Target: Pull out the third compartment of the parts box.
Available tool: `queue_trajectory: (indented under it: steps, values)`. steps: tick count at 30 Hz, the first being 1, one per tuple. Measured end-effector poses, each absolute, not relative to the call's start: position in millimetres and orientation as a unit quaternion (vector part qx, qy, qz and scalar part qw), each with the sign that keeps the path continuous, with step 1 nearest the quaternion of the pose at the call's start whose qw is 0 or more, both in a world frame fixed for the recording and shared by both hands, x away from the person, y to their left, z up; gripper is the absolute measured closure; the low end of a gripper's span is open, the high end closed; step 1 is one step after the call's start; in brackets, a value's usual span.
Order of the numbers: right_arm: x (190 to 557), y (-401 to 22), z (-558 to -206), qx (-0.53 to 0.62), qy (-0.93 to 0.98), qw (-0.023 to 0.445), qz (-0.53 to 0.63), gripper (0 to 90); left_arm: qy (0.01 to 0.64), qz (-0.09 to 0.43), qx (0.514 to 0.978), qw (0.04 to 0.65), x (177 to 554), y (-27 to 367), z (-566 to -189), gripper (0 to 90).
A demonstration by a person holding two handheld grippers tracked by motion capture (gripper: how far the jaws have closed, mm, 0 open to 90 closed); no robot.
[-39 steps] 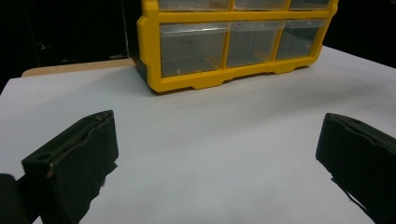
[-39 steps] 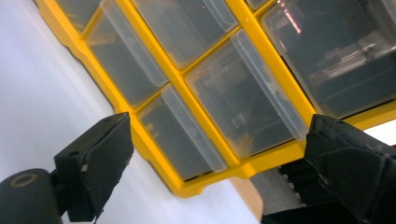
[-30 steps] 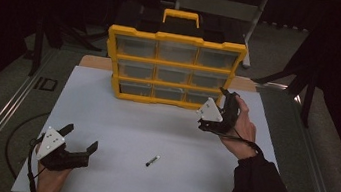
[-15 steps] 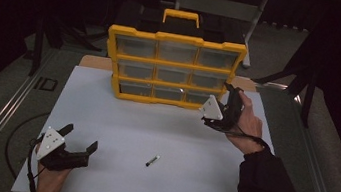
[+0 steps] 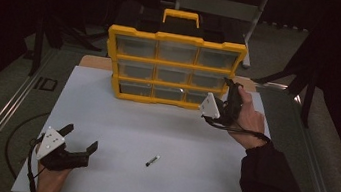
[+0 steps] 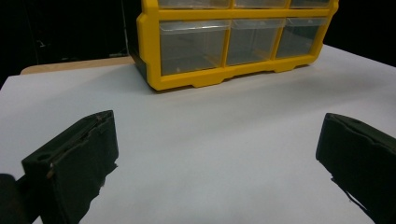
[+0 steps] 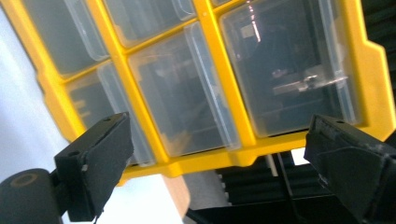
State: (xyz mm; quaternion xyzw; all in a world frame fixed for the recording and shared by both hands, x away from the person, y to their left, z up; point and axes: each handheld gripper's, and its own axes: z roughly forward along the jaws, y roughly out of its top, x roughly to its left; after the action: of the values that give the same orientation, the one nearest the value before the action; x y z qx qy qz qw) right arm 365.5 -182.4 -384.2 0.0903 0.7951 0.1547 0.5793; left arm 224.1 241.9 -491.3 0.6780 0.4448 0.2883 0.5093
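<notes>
Claws both gape empty: right claw (image 5: 229, 91) beside the yellow drawer cabinet (image 5: 172, 68), left claw (image 5: 82, 139) low over the table (image 5: 192, 144).

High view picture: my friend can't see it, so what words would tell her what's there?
A yellow drawer cabinet stands at the back of a white table. The right claw, open, is raised by its bottom right drawer; the left claw, open, rests near the front left, and a small screw lies between.
</notes>
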Motion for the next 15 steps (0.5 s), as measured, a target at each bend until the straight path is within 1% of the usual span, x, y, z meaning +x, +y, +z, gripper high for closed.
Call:
queue_trajectory:
  steps: [9,15]
  values:
    - [373.0,-184.0,-376.4,0.079,0.779,0.605,0.143,7.8,0.445,0.287,0.678,0.510,224.1,241.8,-491.4,0.0]
    - [377.7,-184.4,-371.8,0.075,0.776,0.610,0.142,7.8,0.445,0.287,0.678,0.510,224.1,241.5,-491.4,0.0]
